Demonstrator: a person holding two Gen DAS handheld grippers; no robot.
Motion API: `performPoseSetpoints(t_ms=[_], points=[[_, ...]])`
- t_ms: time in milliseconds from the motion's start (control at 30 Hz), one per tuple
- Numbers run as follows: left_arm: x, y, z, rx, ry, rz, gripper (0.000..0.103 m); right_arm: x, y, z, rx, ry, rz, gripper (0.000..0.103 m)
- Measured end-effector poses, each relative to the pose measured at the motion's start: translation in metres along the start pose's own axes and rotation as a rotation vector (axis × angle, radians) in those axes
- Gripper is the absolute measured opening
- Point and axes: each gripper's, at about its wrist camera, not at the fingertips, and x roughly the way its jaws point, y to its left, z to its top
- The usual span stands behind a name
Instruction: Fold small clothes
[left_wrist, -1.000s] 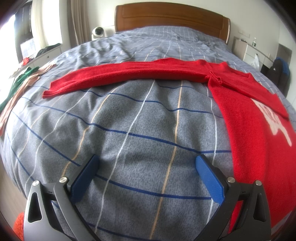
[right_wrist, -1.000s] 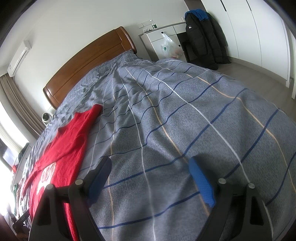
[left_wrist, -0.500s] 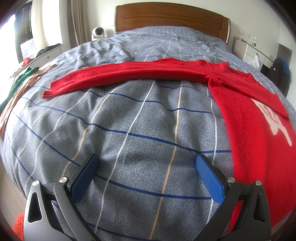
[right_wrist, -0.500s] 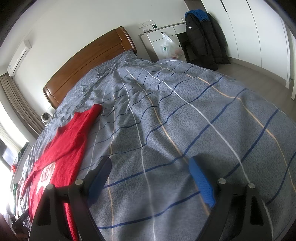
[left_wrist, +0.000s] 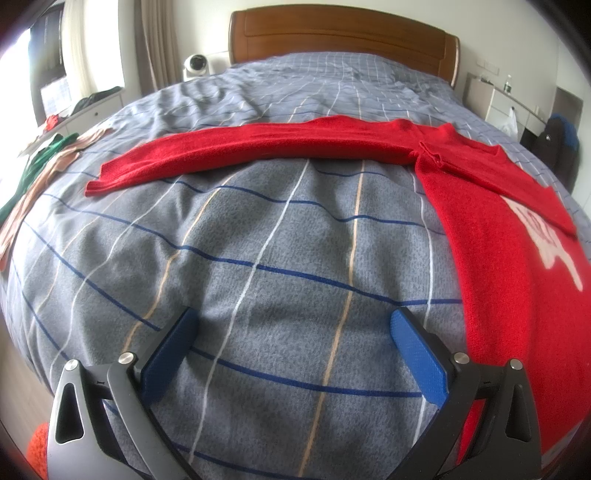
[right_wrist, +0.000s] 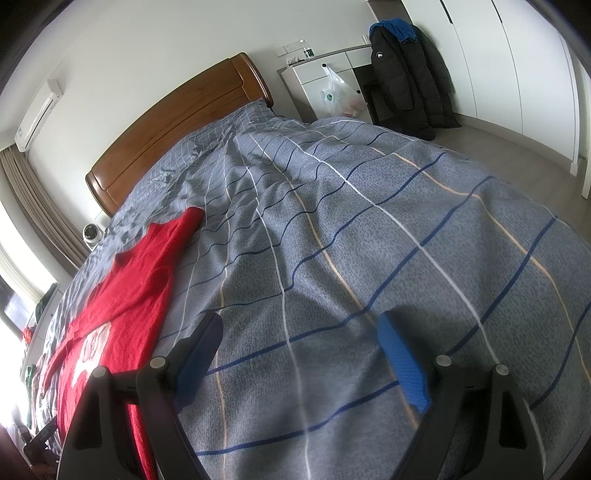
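A red sweater (left_wrist: 491, 243) with a white print lies flat on the grey checked bed cover (left_wrist: 258, 236). One long sleeve (left_wrist: 240, 151) stretches out to the left across the bed. My left gripper (left_wrist: 291, 328) is open and empty, above bare cover just left of the sweater's body. In the right wrist view the sweater (right_wrist: 122, 295) lies at the left. My right gripper (right_wrist: 299, 332) is open and empty over bare cover to the right of it.
Green and pink clothes (left_wrist: 40, 166) lie at the bed's left edge. A wooden headboard (left_wrist: 340, 40) stands at the far end. A white cabinet (right_wrist: 325, 85) and a hanging black coat (right_wrist: 406, 81) stand right of the bed. Something orange (left_wrist: 37, 446) shows at the lower left.
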Motion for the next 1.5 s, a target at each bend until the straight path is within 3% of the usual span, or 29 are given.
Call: performPoseSetpoints(t_ms=[400,500,567,633,733,900,1000,1067,1133,1200,1233,1267,1367,1500], points=[[0.000,0.000,0.001,-0.005,0.007,-0.006,0.103,0.001,0.000,0.000,-0.001,0.000,0.000,0.085],[-0.006,0.010,0.010,-0.048,0.051,-0.092,0.102,0.002,0.001,0.000,-0.001,0.000,-0.003,0.085],[-0.017,0.028,0.018,-0.129,0.032,-0.188,0.102,-0.001,0.000,0.000,-0.001,-0.001,-0.002,0.085],[-0.025,0.054,0.031,-0.229,0.001,-0.232,0.102,-0.001,-0.001,0.000,-0.002,-0.001,0.000,0.085],[-0.020,0.098,0.058,-0.336,-0.004,-0.205,0.102,-0.002,-0.001,0.000,-0.005,0.000,0.001,0.085],[0.012,0.177,0.096,-0.493,0.031,-0.021,0.101,-0.002,-0.002,0.000,-0.003,-0.001,0.004,0.085],[0.036,0.213,0.100,-0.629,0.083,0.000,0.098,-0.002,-0.002,0.000,-0.004,-0.002,0.006,0.085],[0.053,0.223,0.103,-0.686,0.118,-0.011,0.085,-0.001,-0.001,0.000,-0.007,-0.002,0.003,0.085],[0.062,0.221,0.106,-0.692,0.117,-0.022,0.079,-0.001,0.000,-0.001,-0.013,-0.002,-0.004,0.086],[0.067,0.217,0.111,-0.675,0.093,-0.057,0.053,0.000,0.001,-0.001,-0.021,-0.001,-0.011,0.087],[0.072,0.214,0.115,-0.661,0.094,-0.082,0.012,0.001,0.002,-0.001,-0.026,0.000,-0.016,0.088],[0.073,0.211,0.118,-0.654,0.085,-0.085,0.003,0.002,0.003,-0.001,-0.032,0.001,-0.022,0.089],[0.051,0.195,0.136,-0.603,0.008,-0.069,0.002,0.003,0.005,-0.001,-0.040,0.001,-0.029,0.089],[-0.001,0.118,0.196,-0.354,-0.103,-0.145,0.002,0.002,0.003,-0.001,-0.026,-0.003,-0.010,0.089]])
